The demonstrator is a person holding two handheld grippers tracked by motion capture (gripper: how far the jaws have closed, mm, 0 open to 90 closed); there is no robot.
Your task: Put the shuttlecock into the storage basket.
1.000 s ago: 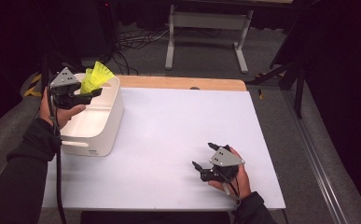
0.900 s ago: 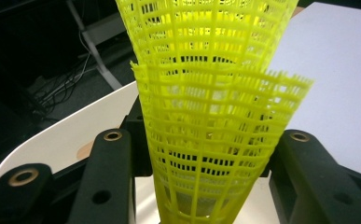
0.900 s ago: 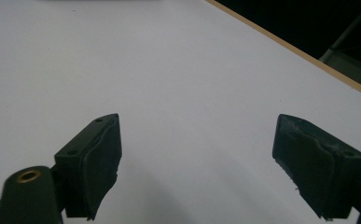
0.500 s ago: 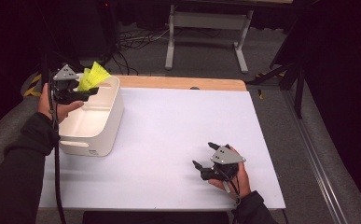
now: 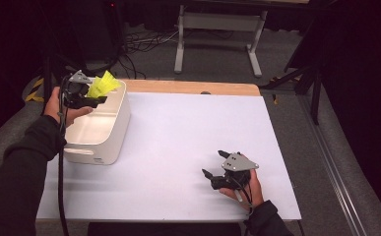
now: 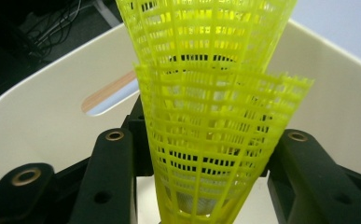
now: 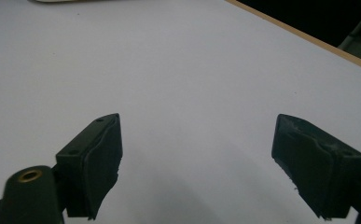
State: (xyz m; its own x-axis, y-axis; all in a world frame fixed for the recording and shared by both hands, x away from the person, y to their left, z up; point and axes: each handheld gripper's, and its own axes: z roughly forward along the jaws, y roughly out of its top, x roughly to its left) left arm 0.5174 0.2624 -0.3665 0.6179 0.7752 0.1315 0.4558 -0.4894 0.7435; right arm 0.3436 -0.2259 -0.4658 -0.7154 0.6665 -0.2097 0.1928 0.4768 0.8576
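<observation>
Left gripper view: left tongs (image 6: 206,186) clamp yellow mesh shuttlecocks (image 6: 215,116) (nested cones) above smooth cream bin (image 6: 38,126); right tongs (image 7: 197,163) gape wide.

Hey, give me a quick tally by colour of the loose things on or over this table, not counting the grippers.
Yellow plastic mesh shuttlecocks: 2, nested one inside the other
Cream plastic bin: 1
Total: 3

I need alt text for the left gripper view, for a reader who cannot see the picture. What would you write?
A stack of yellow plastic mesh cones, narrow end down, is clamped between the two black jaws of the left hand-held gripper. Behind and around it is the inside of a white bin, with an oval handle slot in its wall.
</observation>
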